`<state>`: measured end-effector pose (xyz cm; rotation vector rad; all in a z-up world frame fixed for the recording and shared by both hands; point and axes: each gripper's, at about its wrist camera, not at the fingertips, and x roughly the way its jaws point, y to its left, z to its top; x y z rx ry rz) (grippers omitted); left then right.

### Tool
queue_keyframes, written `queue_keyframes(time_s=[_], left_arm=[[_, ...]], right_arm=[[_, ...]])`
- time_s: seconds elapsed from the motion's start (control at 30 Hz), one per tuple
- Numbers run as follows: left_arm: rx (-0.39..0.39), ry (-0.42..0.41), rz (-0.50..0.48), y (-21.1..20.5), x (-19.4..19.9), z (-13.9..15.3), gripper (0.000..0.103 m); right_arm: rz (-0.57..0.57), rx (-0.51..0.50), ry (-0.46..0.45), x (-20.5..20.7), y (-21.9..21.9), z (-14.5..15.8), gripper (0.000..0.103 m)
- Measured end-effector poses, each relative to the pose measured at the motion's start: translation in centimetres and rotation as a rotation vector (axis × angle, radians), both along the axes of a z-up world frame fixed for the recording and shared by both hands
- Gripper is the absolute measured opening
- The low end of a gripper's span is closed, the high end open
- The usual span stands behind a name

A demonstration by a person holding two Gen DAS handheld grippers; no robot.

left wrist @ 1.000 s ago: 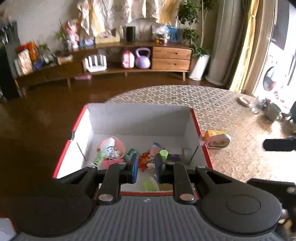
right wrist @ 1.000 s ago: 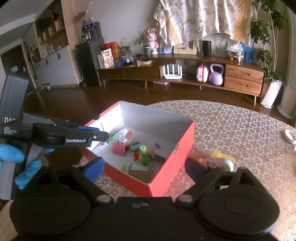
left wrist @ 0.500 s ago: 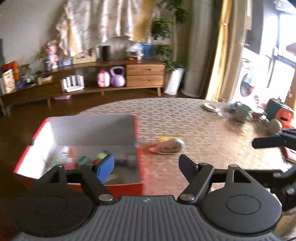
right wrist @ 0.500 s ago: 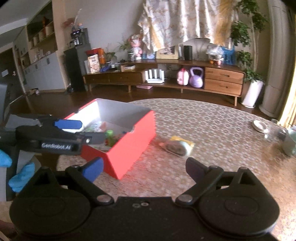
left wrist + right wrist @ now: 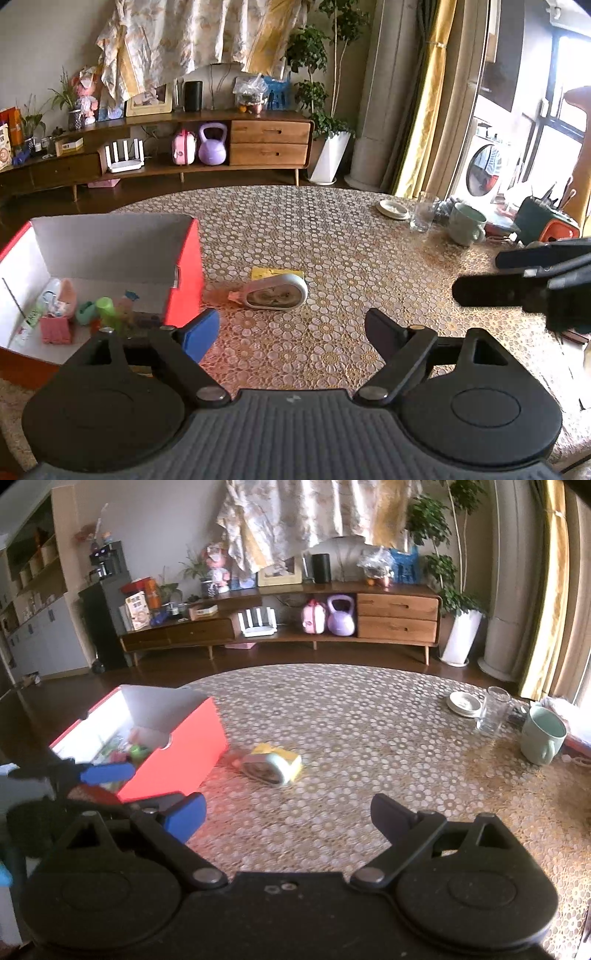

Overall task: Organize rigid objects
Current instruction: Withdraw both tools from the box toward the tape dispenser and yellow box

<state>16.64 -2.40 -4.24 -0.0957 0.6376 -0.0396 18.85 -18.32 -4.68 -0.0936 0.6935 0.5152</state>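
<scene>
The round desk (image 5: 332, 236), covered with a beige cloth printed in small white flowers, carries all items. At its left side stands the open red cardboard box with white interior (image 5: 186, 266); in the right wrist view the same box (image 5: 184, 734) lies to the left of centre. Inside the box lie assorted small objects, including a pink block (image 5: 55, 328) and a green cylinder (image 5: 105, 306); the rest are too small and blurred to identify.

On the bare cloth just right of the box lies a small white oval-framed alarm clock (image 5: 277, 293), tipped on its side, with a flat yellow packet (image 5: 277, 274) directly behind it and apparently touching it. In the right wrist view the clock (image 5: 267, 770) rests against the packet (image 5: 290, 760).

At the far right of the desk stand a pale green ceramic mug (image 5: 466, 223), a clear drinking glass (image 5: 423, 212) and a small white dish (image 5: 392, 209), grouped close together.

The left claw (image 5: 291, 332) has just been opening; it now stands wide, with nothing between its fingers, above the cloth near the clock. The right claw (image 5: 288, 818) is likewise spread wide and empty.
</scene>
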Motion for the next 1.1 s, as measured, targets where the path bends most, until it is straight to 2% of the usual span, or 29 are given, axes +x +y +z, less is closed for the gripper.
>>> queue_keyframes(time_s=[0.2,0.23,0.3,0.67,0.93,1.1], left_arm=[[-0.014,0.009,0.023,-1.2,2.5,-1.8,0.088],[-0.010,0.004,0.025,-1.5,2.9,-2.1,0.090],[-0.001,0.006,0.029,-1.9,3.8,-2.7,0.101],[0.053,0.009,0.065,-2.7,7.9,-5.7,0.101],[0.032,0.027,0.118,-2.2,10.6,-7.6,0.101],[0.040,0.008,0.103,-2.1,11.7,-8.1,0.101]], right_arm=[[-0.006,-0.011,0.045,3.1,-0.3,-0.8,0.096],[-0.006,-0.016,0.053,3.7,-0.2,-1.1,0.096],[-0.005,-0.023,0.072,4.9,0.1,-1.5,0.096],[0.035,-0.067,0.170,11.9,2.9,-3.9,0.096],[0.074,-0.095,0.232,15.5,5.5,-6.1,0.096],[0.069,-0.080,0.259,17.3,6.5,-7.1,0.096]])
